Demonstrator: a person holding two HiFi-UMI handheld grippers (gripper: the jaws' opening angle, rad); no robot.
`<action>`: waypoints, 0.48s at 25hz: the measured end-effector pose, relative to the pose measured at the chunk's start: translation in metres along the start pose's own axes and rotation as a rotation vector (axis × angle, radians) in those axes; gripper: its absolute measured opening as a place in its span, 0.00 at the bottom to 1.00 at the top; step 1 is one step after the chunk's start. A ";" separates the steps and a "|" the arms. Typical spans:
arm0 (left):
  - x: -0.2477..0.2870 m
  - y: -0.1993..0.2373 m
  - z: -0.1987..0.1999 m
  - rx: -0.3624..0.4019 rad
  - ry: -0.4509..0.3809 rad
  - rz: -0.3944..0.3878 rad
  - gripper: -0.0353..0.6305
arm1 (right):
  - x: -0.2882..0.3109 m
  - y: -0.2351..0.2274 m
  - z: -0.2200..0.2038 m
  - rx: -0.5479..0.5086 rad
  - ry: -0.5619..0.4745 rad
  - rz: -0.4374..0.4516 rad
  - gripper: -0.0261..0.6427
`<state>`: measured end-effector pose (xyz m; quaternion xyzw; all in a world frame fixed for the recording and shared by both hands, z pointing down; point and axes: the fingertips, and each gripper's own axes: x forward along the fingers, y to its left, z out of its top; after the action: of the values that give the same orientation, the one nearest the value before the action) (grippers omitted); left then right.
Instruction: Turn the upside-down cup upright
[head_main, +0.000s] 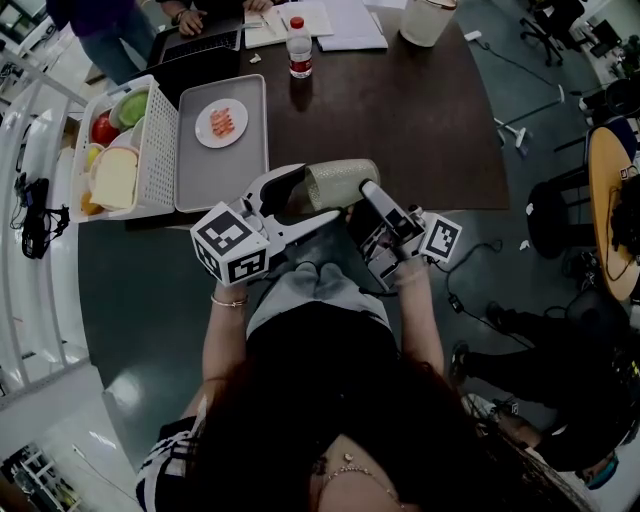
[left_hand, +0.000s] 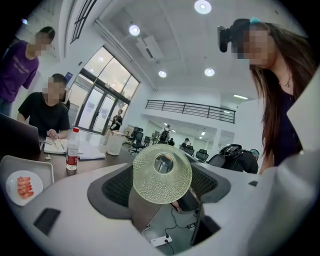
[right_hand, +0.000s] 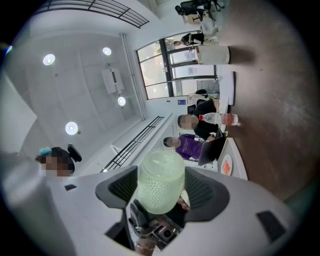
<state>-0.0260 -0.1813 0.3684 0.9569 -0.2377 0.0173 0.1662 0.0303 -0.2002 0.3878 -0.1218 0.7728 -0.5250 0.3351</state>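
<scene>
**Writing.** One bottle (head_main: 299, 48) stands at the middle of the tabletop's (head_main: 420, 130) far edge. It has a red cap and a red label, and the print is too small to read. Each of the two marker cubes (head_main: 232, 248) shows black-and-white square patterns.

**Task item.** One cup (head_main: 340, 183), of pale green dimpled glass, is off the tabletop. It lies on its side in the air over the near edge, between the two grippers.

**Tongs.**
- The left gripper (left_hand: 162, 185) sees the cup end-on. Its pads (left_hand: 116, 187) lie against the cup's two sides, clenched on it.
- The right gripper (right_hand: 161, 190) takes the cup across its body, and its jaws are likewise clamped on the cup.

**Other items, counted.**
- One grey tray (head_main: 250, 100) lies at the near left corner. It carries one white plate (head_main: 221, 123) of pink food.
- One white basket (head_main: 160, 150) sits just beside the tray at the left edge. It holds a bread slice, a red fruit and green pieces.
- One laptop (head_main: 195, 45) is at the far left corner, with papers (head_main: 350, 25) beside it.
- One white tub (head_main: 427, 20) stands at the far edge, right of the bottle.
- Two people are at the far left corner, one seated in black (left_hand: 47, 112) and one standing in purple (left_hand: 20, 70).
</scene>
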 end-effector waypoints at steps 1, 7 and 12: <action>0.001 0.002 -0.001 0.003 0.007 0.008 0.60 | -0.002 -0.003 0.002 -0.005 -0.009 -0.012 0.48; 0.009 0.018 -0.009 0.021 0.071 0.046 0.60 | -0.014 -0.024 0.017 -0.059 -0.045 -0.121 0.48; 0.020 0.034 -0.024 0.061 0.172 0.082 0.60 | -0.031 -0.044 0.027 -0.190 -0.048 -0.275 0.48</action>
<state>-0.0225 -0.2108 0.4037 0.9459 -0.2608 0.1136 0.1560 0.0642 -0.2215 0.4328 -0.2701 0.7868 -0.4873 0.2657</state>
